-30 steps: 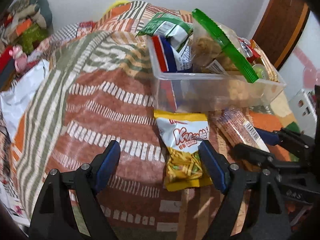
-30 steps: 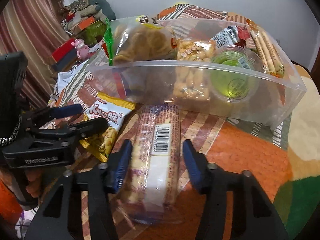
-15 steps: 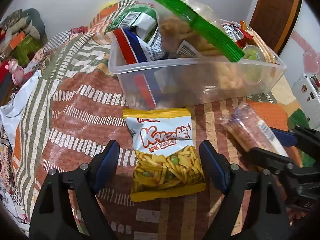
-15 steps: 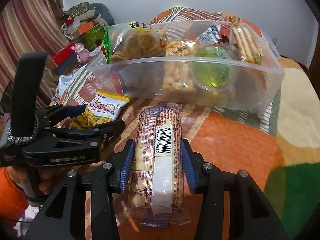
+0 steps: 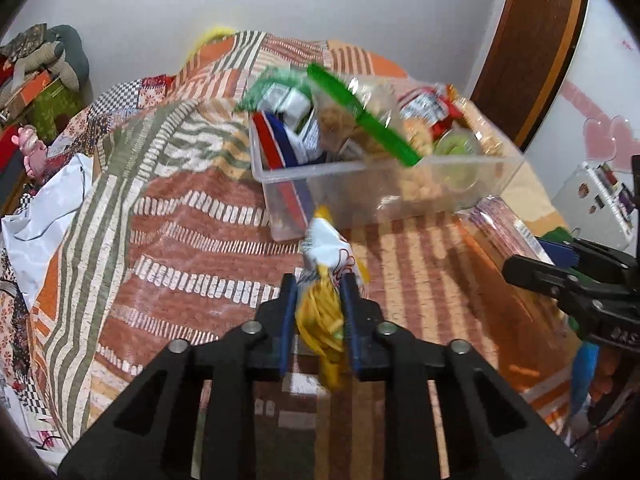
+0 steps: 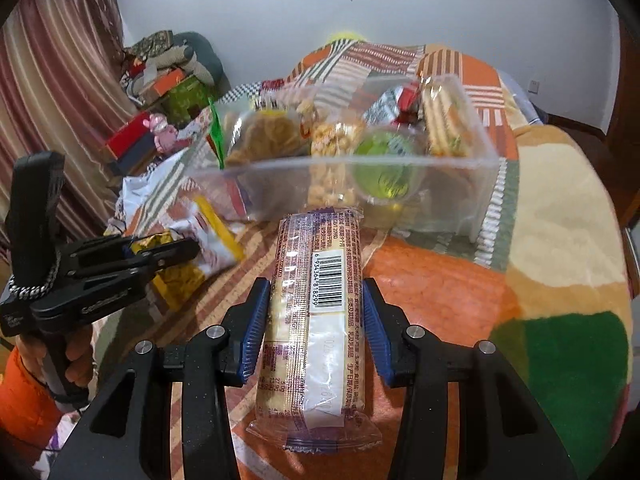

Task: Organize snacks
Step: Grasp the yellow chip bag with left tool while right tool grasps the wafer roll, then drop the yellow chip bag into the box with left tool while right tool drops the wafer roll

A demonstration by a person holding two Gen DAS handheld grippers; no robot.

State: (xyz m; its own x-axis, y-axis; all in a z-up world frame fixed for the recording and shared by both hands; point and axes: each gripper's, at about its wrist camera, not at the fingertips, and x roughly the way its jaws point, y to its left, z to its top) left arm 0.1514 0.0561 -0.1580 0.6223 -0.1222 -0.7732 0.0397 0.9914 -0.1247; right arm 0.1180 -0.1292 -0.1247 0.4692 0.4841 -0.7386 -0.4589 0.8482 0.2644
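Note:
My left gripper (image 5: 319,306) is shut on the yellow and white chip bag (image 5: 326,264), squeezing its lower half, lifted above the patchwork blanket in front of the clear plastic bin (image 5: 400,184). My right gripper (image 6: 314,308) is shut on the long clear biscuit pack (image 6: 318,300) with a barcode, held just in front of the bin (image 6: 360,196). The bin holds several snacks: a green-topped bag (image 5: 360,120), a green jelly cup (image 6: 382,172), peanuts and stick biscuits. The left gripper (image 6: 160,256) with its chip bag (image 6: 208,240) shows at the left of the right wrist view.
The patchwork blanket (image 5: 192,240) covers the bed. A pile of boxes and a pink toy (image 6: 162,136) lie at the far left. A brown door (image 5: 532,48) stands at the right. A white bag (image 5: 44,208) lies at the bed's left edge.
My left gripper closed on the chip bag and lifted it off the blanket. My right gripper closed on the biscuit pack and raised it.

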